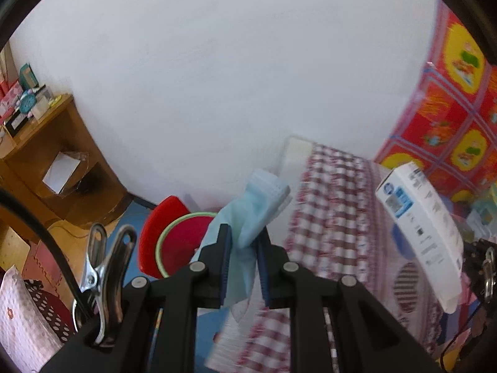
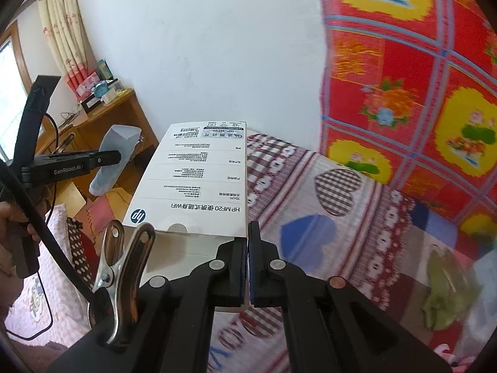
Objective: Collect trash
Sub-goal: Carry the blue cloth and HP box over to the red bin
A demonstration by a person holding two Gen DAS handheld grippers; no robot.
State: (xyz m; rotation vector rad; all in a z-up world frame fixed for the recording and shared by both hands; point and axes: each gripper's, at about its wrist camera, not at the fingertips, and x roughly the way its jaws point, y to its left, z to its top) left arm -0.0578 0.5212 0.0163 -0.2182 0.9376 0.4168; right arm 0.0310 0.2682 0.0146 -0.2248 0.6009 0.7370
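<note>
The left gripper point(image 1: 243, 259) pinches a soft, limp face mask point(image 1: 248, 214) at its middle. The right gripper point(image 2: 247, 262) is clamped on the thin edge of a light, stiff cardboard box point(image 2: 198, 180); it could swivel

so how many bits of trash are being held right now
2: a crumpled blue face mask in the left hand-held gripper, and a white hp box pinched by the right hand-held gripper. More may lie out of view.

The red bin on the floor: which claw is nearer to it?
Left. The left claw, holding a blue mask, is just beside the red bin; the right claw, holding a white box, is over the bed.
</note>
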